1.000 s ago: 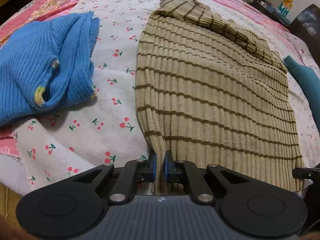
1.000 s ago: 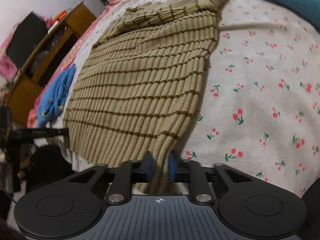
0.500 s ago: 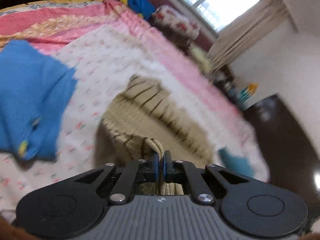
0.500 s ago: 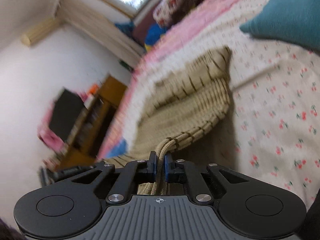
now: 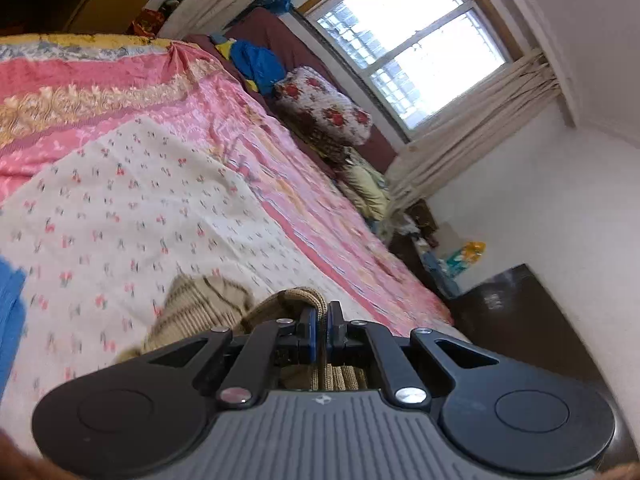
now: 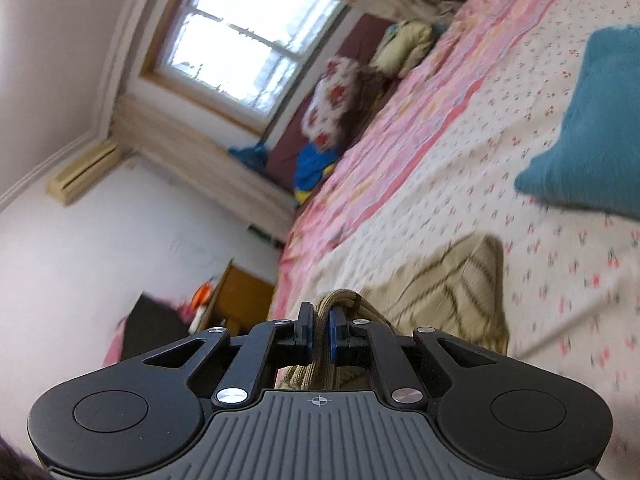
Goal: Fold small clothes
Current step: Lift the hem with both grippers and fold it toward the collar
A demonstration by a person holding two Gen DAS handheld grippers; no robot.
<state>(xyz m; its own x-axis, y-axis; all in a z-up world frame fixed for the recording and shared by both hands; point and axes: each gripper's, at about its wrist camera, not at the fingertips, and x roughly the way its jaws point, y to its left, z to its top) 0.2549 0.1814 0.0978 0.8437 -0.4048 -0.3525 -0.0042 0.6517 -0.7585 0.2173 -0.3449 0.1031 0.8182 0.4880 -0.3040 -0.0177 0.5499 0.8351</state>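
A tan ribbed sweater with brown stripes (image 5: 192,312) lies partly on the cherry-print bed sheet (image 5: 120,208). My left gripper (image 5: 319,328) is shut on one hem corner, held lifted above the bed. My right gripper (image 6: 319,332) is shut on the other hem corner of the same sweater (image 6: 452,296), also lifted. The far, collar end of the sweater still rests on the sheet in both views. Most of the sweater's body hangs below the grippers, out of sight.
A blue knit garment (image 5: 10,320) lies at the left edge of the sheet. A teal garment (image 6: 592,128) lies to the right. Pillows (image 5: 320,108) and a blue bundle sit at the bed's far end under the window. A dark cabinet (image 5: 520,320) stands right of the bed.
Both grippers have lifted the sweater's hem up off the bed and carried it toward the collar end. The views tilted up to the window and walls.
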